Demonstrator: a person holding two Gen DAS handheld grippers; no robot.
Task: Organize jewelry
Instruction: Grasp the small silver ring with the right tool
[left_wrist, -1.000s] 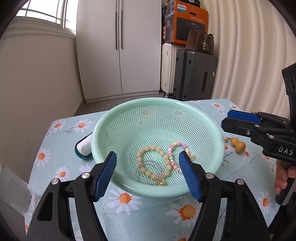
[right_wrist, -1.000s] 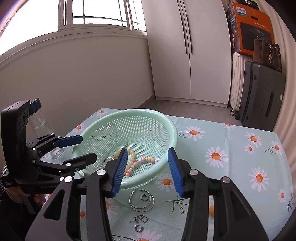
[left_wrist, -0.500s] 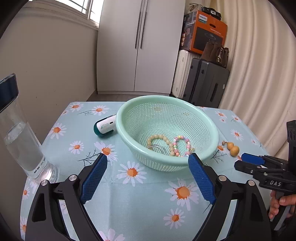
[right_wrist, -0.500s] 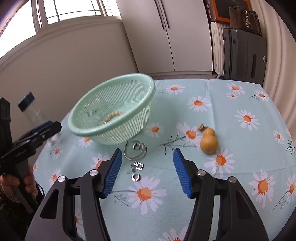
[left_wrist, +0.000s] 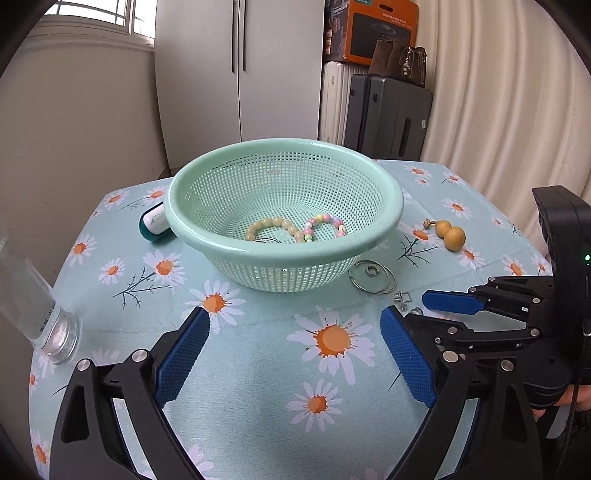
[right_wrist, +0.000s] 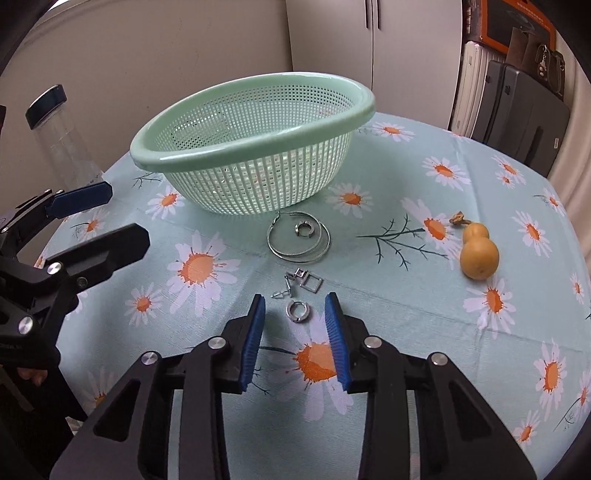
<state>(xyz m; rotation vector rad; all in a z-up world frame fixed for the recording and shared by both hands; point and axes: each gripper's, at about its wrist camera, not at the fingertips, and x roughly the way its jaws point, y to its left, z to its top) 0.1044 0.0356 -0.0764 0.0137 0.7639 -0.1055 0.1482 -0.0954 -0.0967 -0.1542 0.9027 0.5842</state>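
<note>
A mint green basket (left_wrist: 384, 206) (right_wrist: 207, 153) stands mid-table and holds a beige bead bracelet (left_wrist: 273, 224) and a pastel bead bracelet (left_wrist: 325, 221). On the cloth lie silver hoop earrings (right_wrist: 299, 240) (left_wrist: 372, 277), a square silver earring (right_wrist: 304, 281) and a small ring earring (right_wrist: 297, 311). My right gripper (right_wrist: 295, 325) is open and low, its blue pads either side of the small ring earring. My left gripper (left_wrist: 295, 350) is open and empty, in front of the basket.
A wooden gourd charm (right_wrist: 478, 251) (left_wrist: 450, 233) lies right of the basket. A clear bottle (left_wrist: 33, 295) (right_wrist: 62, 144) stands at the left edge. A small teal-and-white case (left_wrist: 153, 223) lies behind the basket on the left. Suitcases and a cabinet stand behind the table.
Both grippers have pulled back from the basket. The right gripper has dropped low over the loose earrings; the left has backed toward the table's near edge.
</note>
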